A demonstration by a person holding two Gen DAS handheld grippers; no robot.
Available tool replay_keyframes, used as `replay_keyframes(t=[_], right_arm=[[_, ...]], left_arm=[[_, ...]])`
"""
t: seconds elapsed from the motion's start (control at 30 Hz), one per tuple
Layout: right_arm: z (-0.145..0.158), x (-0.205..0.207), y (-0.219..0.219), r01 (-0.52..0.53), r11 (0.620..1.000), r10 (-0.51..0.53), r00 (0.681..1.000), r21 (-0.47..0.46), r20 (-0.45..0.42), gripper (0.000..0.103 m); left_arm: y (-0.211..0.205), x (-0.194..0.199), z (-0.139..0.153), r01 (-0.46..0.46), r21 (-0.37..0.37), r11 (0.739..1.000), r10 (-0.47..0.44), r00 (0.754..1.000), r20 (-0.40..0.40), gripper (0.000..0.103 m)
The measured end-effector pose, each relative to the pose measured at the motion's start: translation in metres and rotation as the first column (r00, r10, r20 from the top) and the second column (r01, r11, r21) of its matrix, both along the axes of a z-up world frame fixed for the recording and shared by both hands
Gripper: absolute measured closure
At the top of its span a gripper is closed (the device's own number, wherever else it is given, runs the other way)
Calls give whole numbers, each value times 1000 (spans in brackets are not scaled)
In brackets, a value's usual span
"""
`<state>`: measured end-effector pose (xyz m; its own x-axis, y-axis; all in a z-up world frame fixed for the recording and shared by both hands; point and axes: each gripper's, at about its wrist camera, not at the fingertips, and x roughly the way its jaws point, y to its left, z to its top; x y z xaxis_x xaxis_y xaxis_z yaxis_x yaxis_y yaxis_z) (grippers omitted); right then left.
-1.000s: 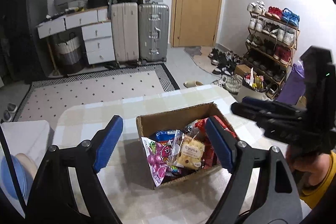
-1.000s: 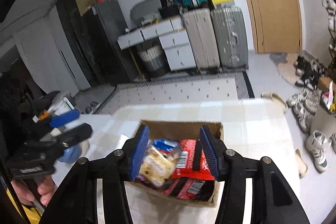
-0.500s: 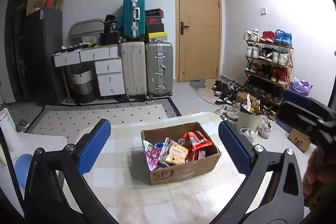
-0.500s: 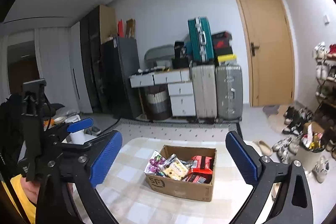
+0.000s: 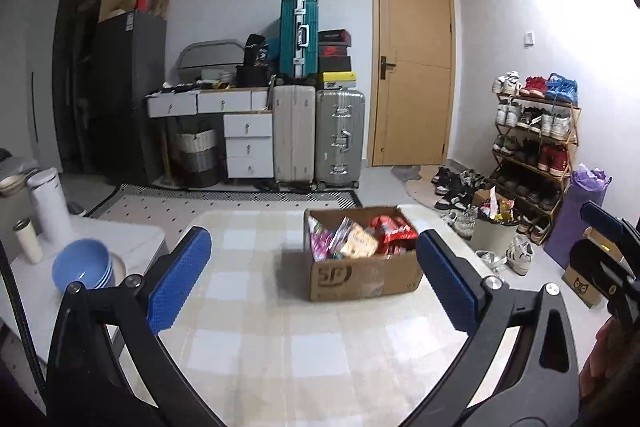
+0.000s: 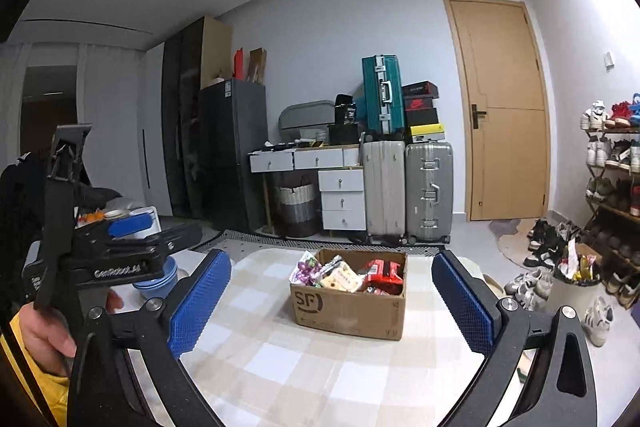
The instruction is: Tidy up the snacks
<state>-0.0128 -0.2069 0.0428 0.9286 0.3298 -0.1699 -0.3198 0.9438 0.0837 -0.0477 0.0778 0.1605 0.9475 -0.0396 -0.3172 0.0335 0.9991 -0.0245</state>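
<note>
A brown cardboard box full of snack packets stands on the checked tablecloth. My left gripper is held back from the box, its blue pads wide apart with nothing between them. My right gripper is likewise back from the box and wide open, empty. The left gripper also shows at the left of the right wrist view, held by a hand. The right gripper's tip shows at the right edge of the left wrist view.
Blue bowls and a white jug stand on a white side surface to the left of the table. Suitcases, a drawer unit and a door lie beyond. A shoe rack and a bin stand at the right.
Both grippers pulled back from over the box, which now looks smaller and farther off. Both opened from partly closed to wide open, with nothing held.
</note>
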Motion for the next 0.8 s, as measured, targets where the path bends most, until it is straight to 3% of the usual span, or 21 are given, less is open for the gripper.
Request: replay_keyframes(t=[0.2, 0.43, 0.8], right_arm=[[-14, 3, 3, -1, 999, 2, 999, 32, -39, 1], [-18, 4, 2, 7, 998, -3, 998, 64, -63, 1], [-26, 3, 1, 6, 997, 1, 996, 75, -84, 1]], left_arm=[[7, -28, -28, -34, 1, 999, 34, 999, -23, 1], [5, -29, -46, -25, 5, 1000, 25, 998, -62, 1], [-11, 11, -45, 8, 8, 1000, -7, 996, -88, 1]])
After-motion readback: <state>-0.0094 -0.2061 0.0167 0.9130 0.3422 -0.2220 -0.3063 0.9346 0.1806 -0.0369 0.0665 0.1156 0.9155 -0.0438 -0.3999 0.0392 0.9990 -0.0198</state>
